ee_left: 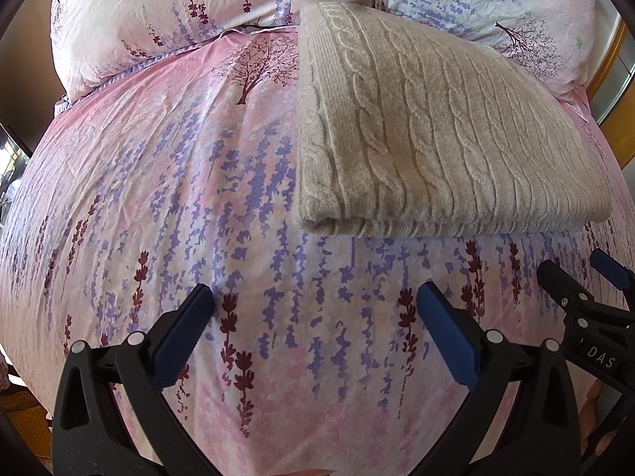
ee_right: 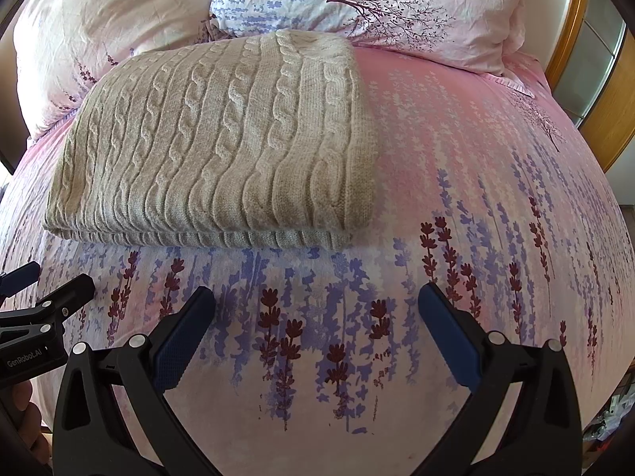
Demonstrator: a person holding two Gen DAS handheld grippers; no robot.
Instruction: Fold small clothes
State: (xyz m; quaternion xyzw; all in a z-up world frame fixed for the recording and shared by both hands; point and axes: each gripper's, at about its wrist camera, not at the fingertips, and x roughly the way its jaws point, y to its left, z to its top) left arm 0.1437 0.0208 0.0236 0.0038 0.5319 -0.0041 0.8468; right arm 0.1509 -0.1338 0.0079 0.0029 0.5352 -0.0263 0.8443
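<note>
A beige cable-knit sweater [ee_left: 428, 127] lies folded into a neat rectangle on the bed; it also shows in the right wrist view [ee_right: 214, 146]. My left gripper [ee_left: 315, 301] is open and empty, held over the sheet in front of the sweater's near left corner, not touching it. My right gripper [ee_right: 317, 301] is open and empty, in front of the sweater's near right corner. The right gripper also shows at the right edge of the left wrist view [ee_left: 575, 273]. The left gripper also shows at the left edge of the right wrist view [ee_right: 51, 277].
The bed has a pink sheet with purple lavender print [ee_left: 198, 198]. Two matching pillows [ee_left: 178, 12] [ee_right: 397, 4] lie behind the sweater. A wooden frame [ee_right: 607, 91] stands at the right of the bed.
</note>
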